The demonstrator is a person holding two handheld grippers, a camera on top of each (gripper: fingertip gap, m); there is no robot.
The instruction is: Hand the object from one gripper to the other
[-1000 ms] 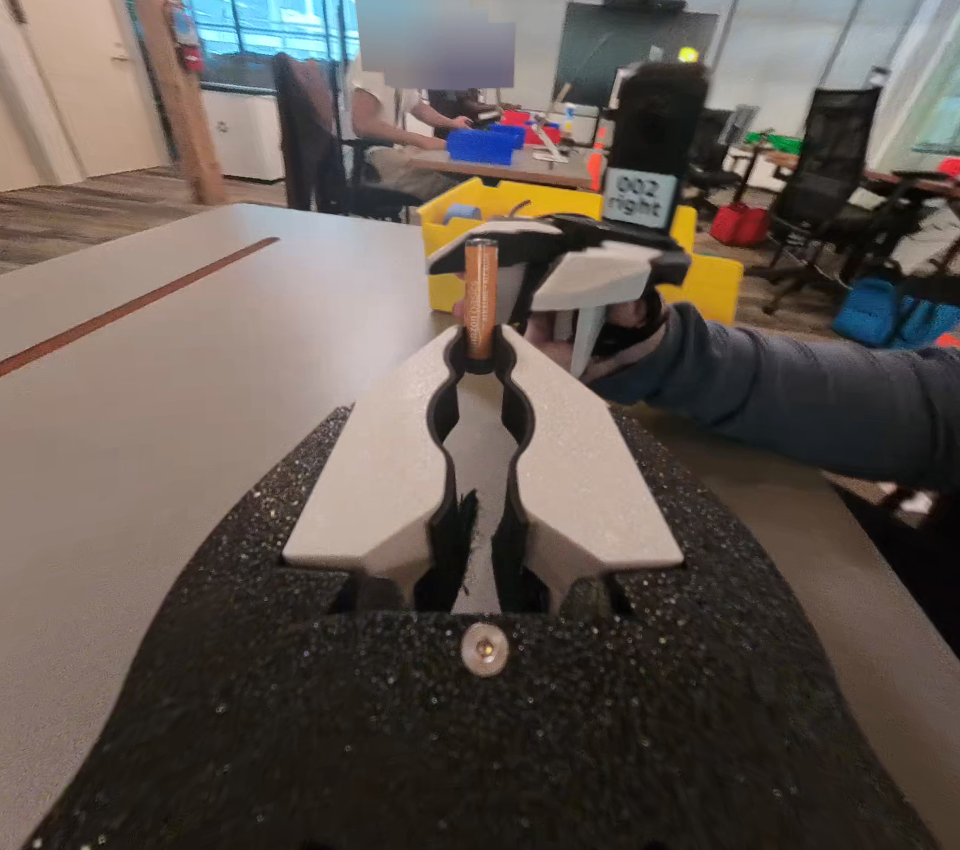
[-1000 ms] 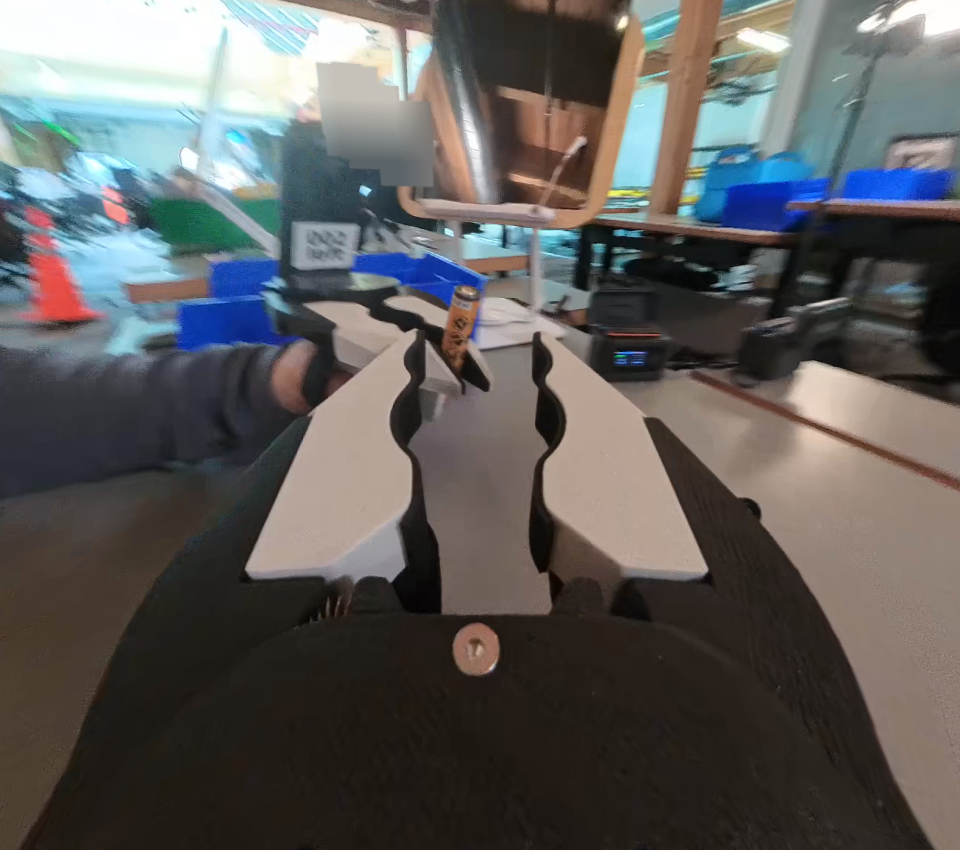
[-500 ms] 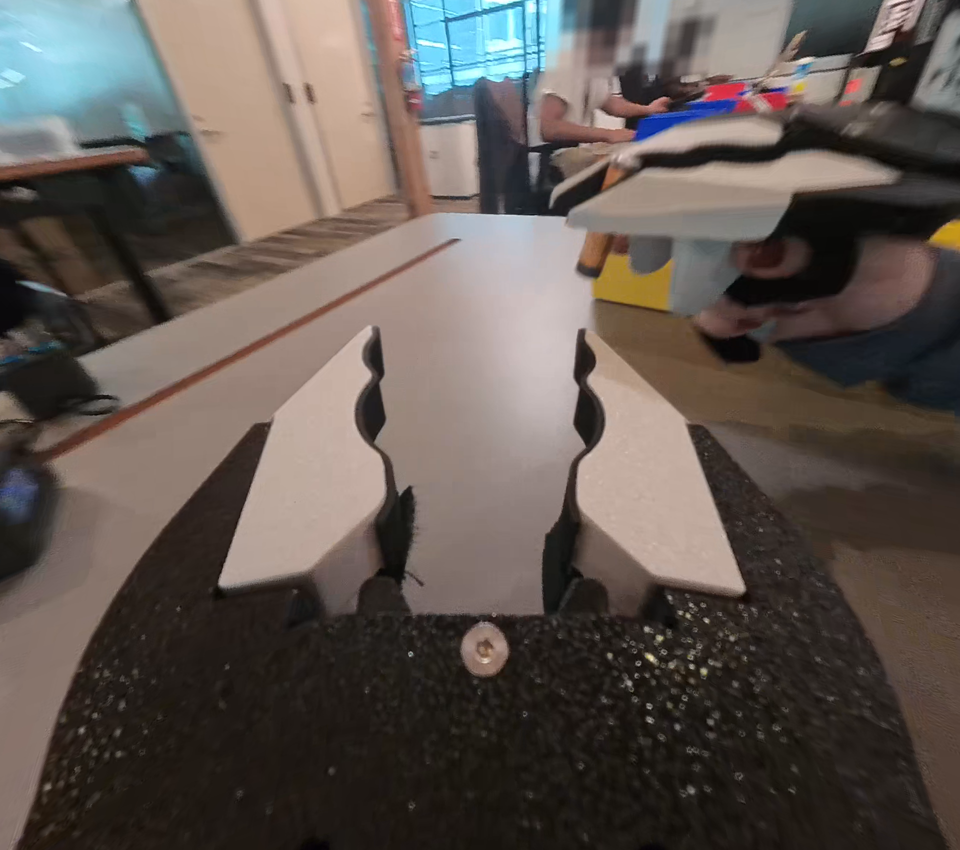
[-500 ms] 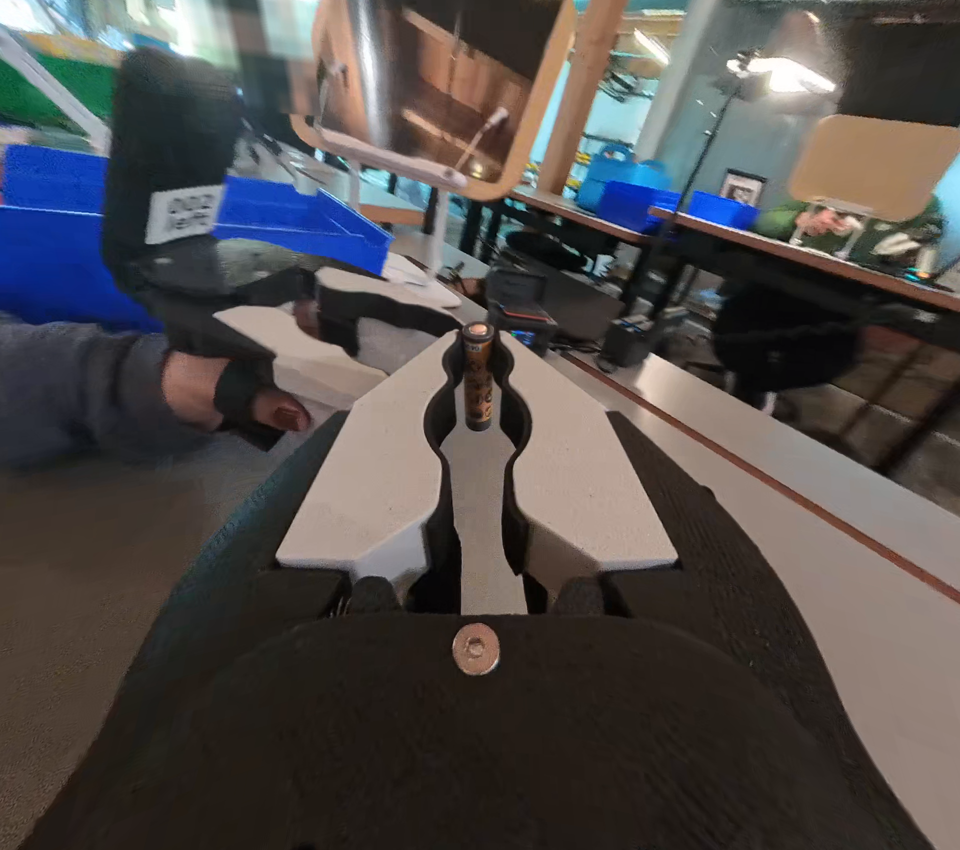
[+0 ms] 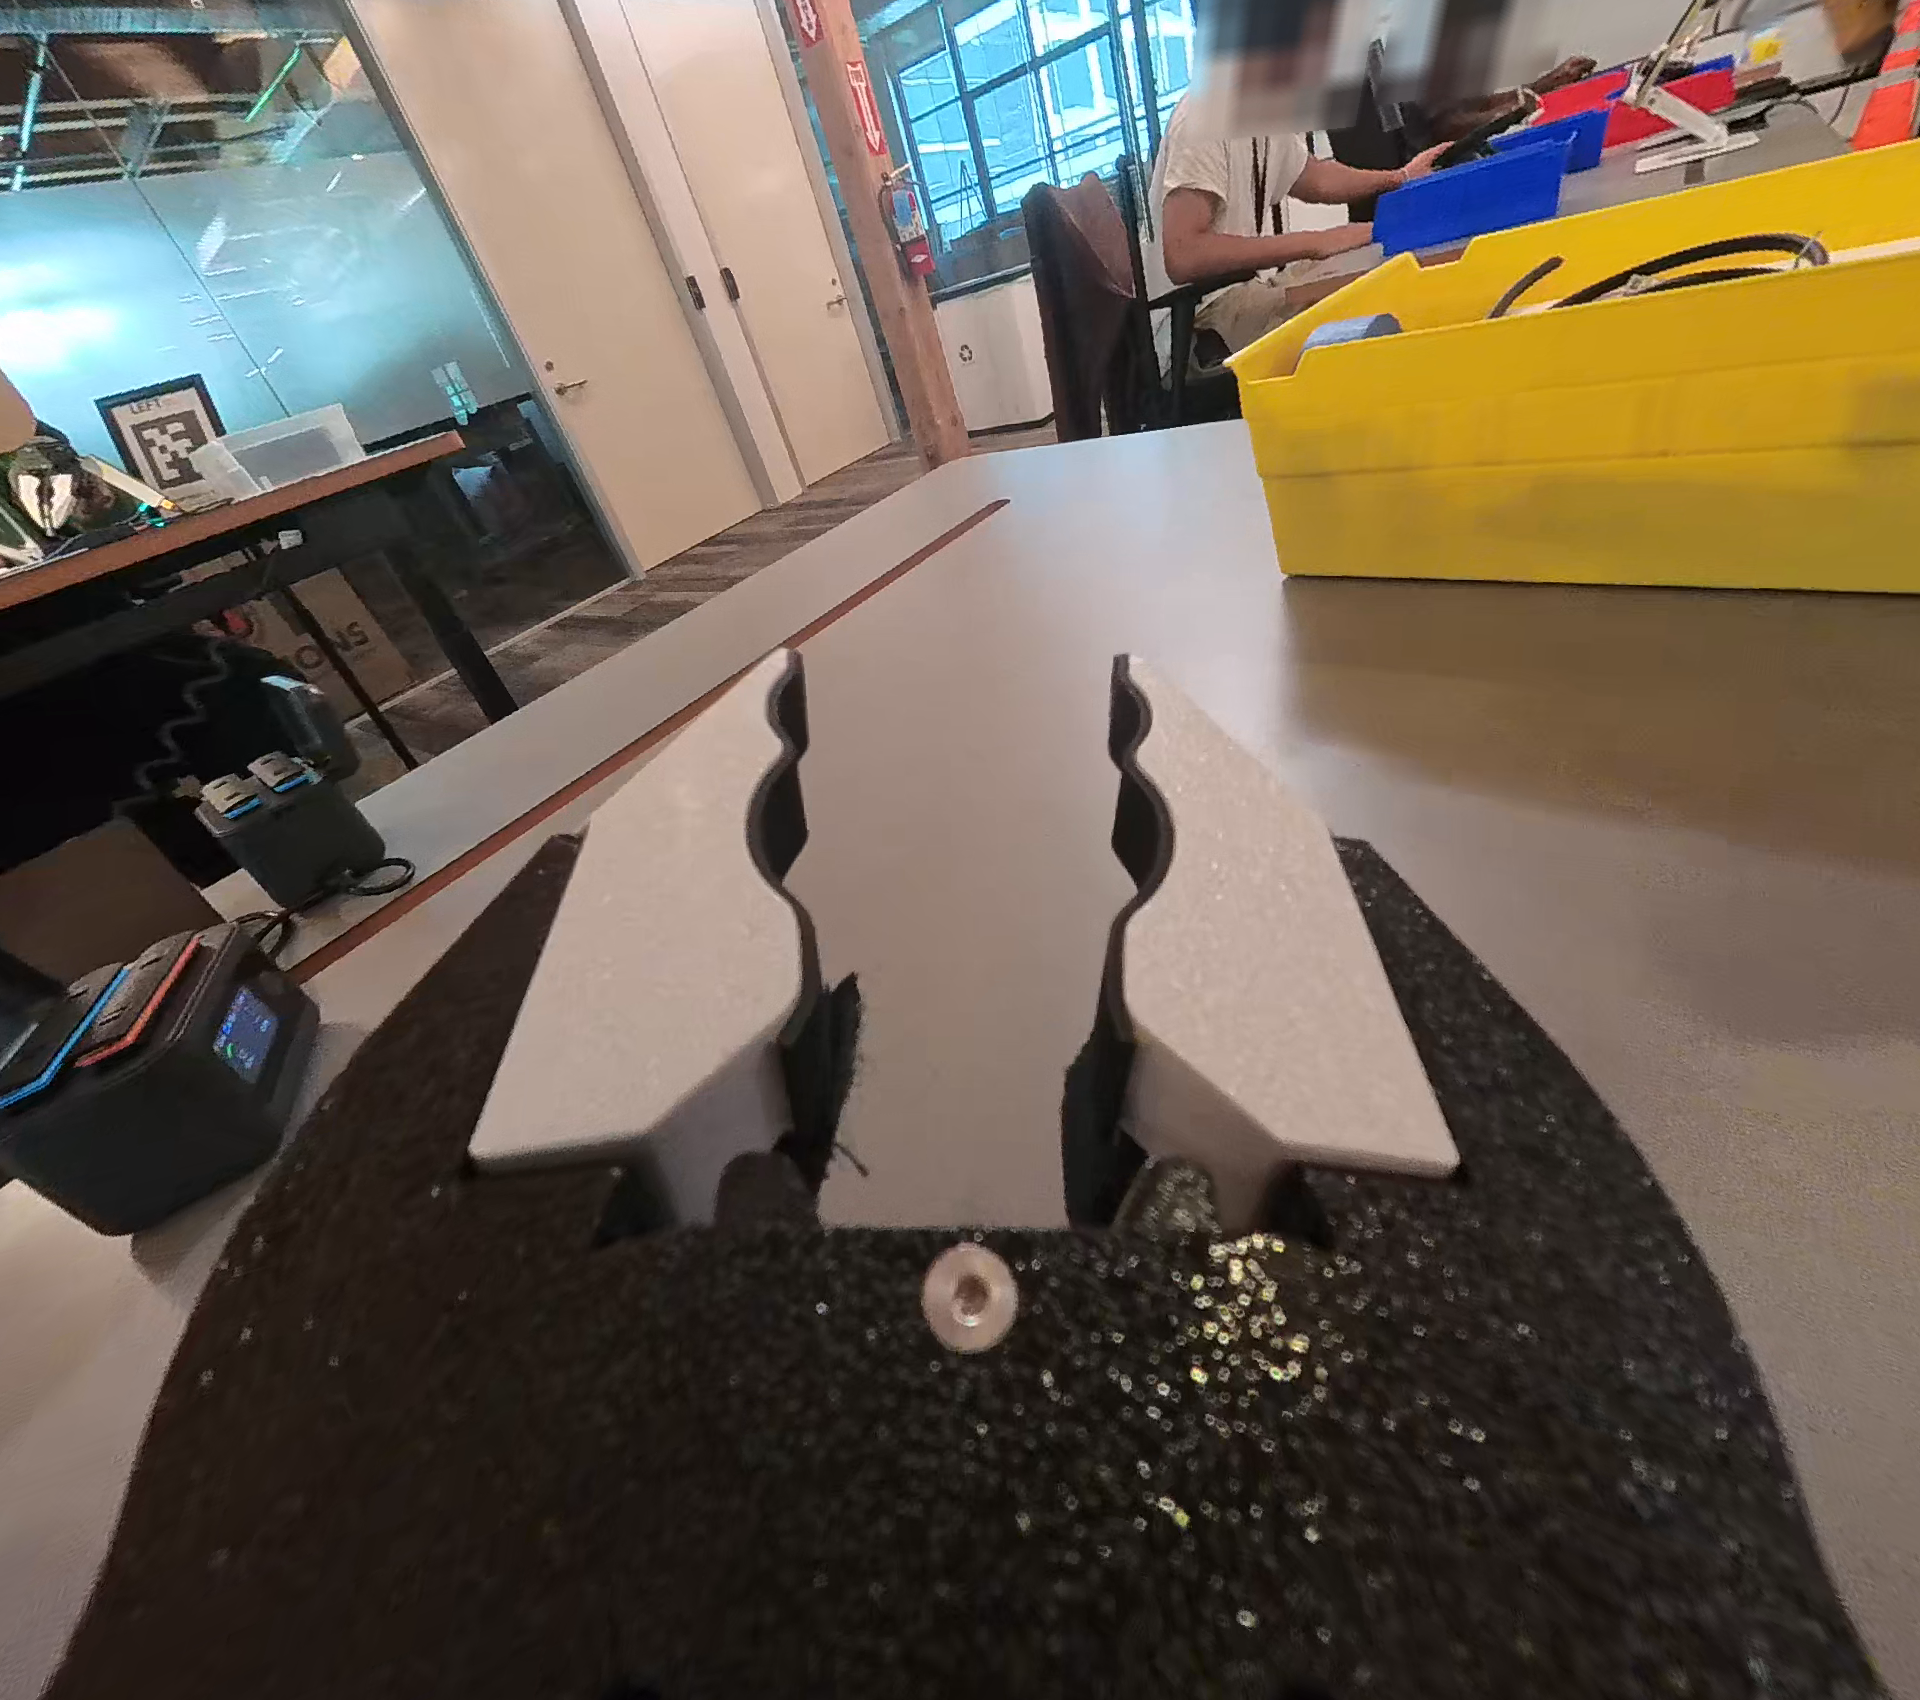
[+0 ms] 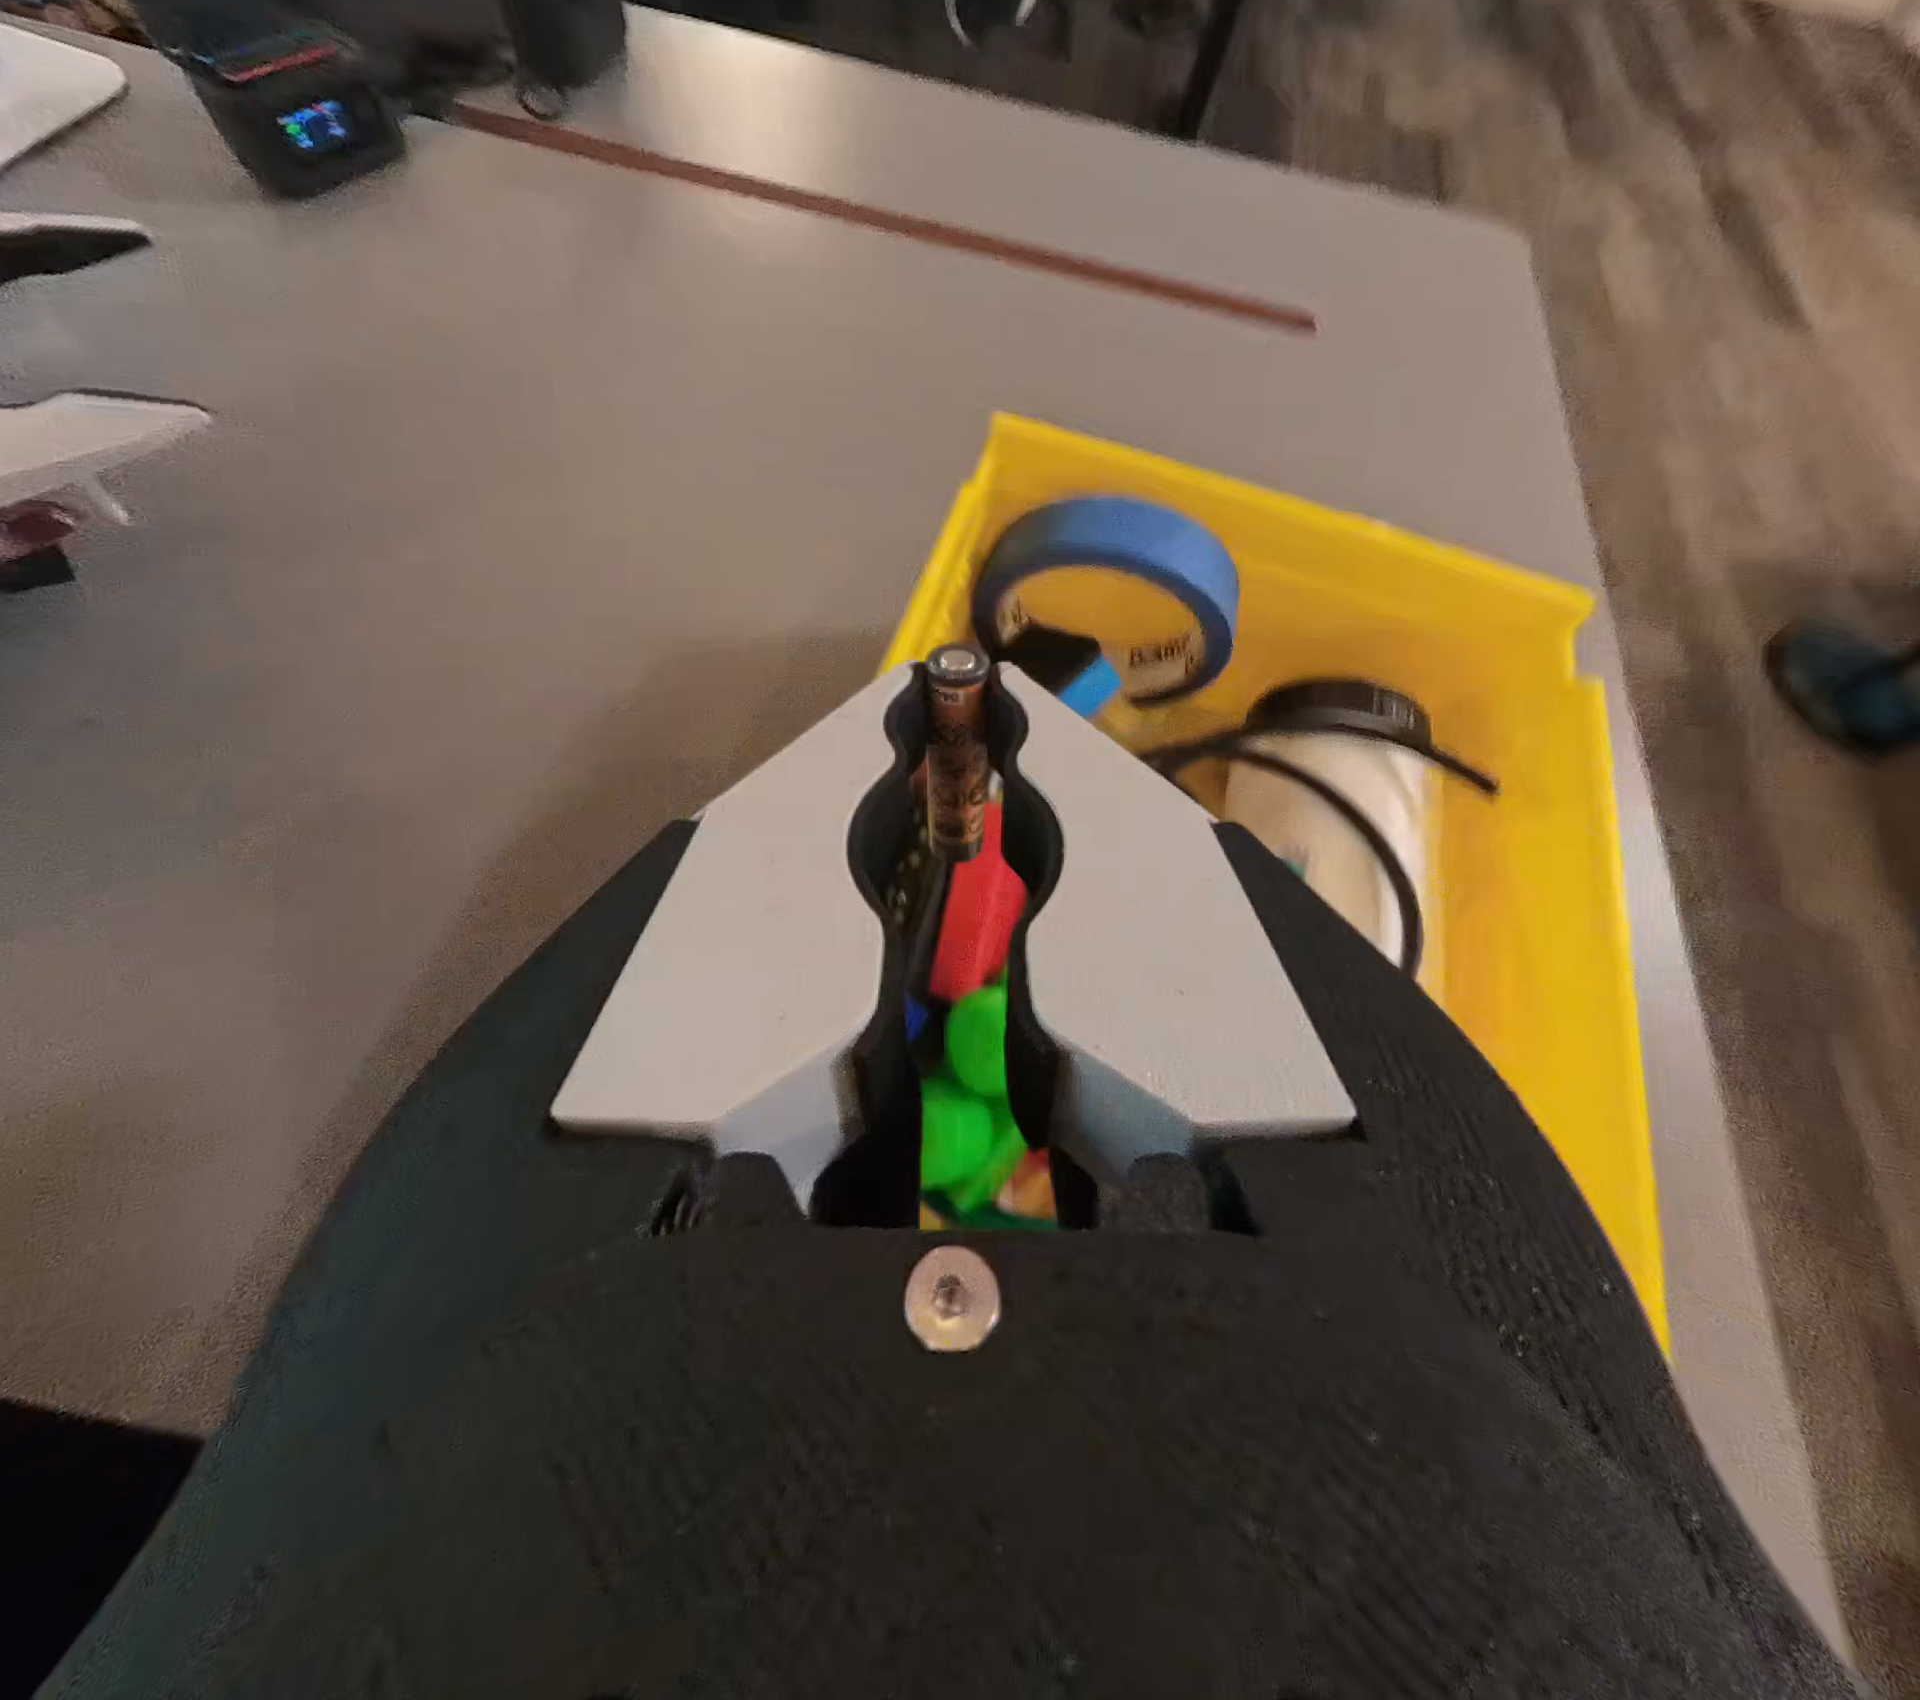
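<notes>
My right gripper [image 6: 958, 694] is shut on a copper-and-black battery [image 6: 958, 757], held upright at the fingertips, above the near end of a yellow bin [image 6: 1496, 715]. My left gripper [image 5: 954, 674] is open and empty, low over the grey table [image 5: 1455, 798]. The left gripper's white fingers [image 6: 73, 435] show at the left edge of the right wrist view, apart from the battery. The battery is not in the left wrist view.
The yellow bin [image 5: 1579, 445] holds a blue tape roll [image 6: 1122, 580], a white cylinder with black cable [image 6: 1340, 809] and coloured plastic pieces [image 6: 966, 1079]. A black device with a small screen [image 5: 156, 1079] sits on the table at the left. A person sits at a far desk. Left tips to right tips: about 30 centimetres.
The battery passed from my left gripper to my right, which shut on it. The left gripper opened and drew away. The right gripper has swung over and tilted down above the yellow bin.
</notes>
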